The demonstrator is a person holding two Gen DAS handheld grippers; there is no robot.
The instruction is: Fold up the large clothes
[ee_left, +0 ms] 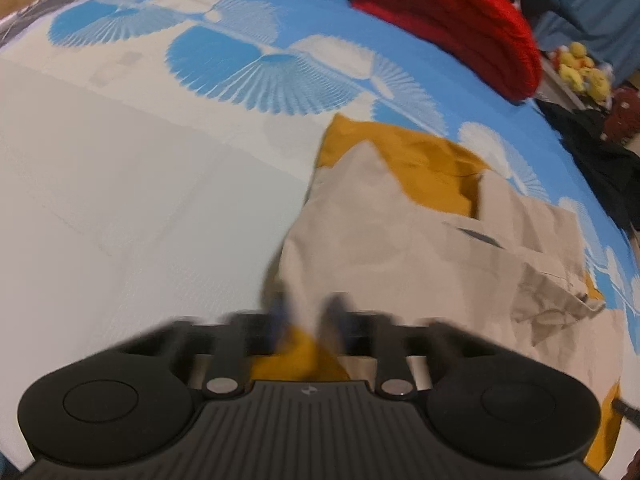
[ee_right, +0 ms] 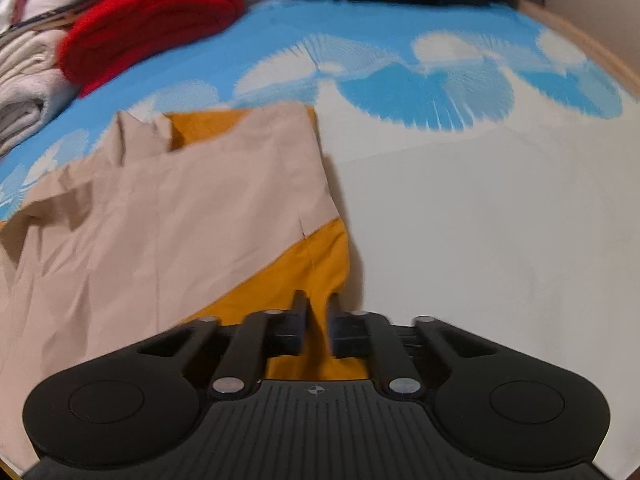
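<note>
Right wrist view: my right gripper (ee_right: 317, 312) is clamped on the mustard edge of the garment (ee_right: 168, 216), cloth pinched between narrow fingers. The beige-and-mustard garment spreads left and forward of it on the bedsheet (ee_right: 480, 220), with its straight edge running away from me toward the blue pattern.

In the left wrist view, my left gripper (ee_left: 308, 316) is blurred, but mustard cloth sits between its fingers, so I judge it gripping the same garment (ee_left: 380, 240), which spreads right and ahead. So the fabric lies between my two hands, both at its near edge, long axis roughly crosswise. Likely next move: carry the near edge forward over the far part. The red folded stack (ee_right: 152, 20) sits well beyond.
</note>
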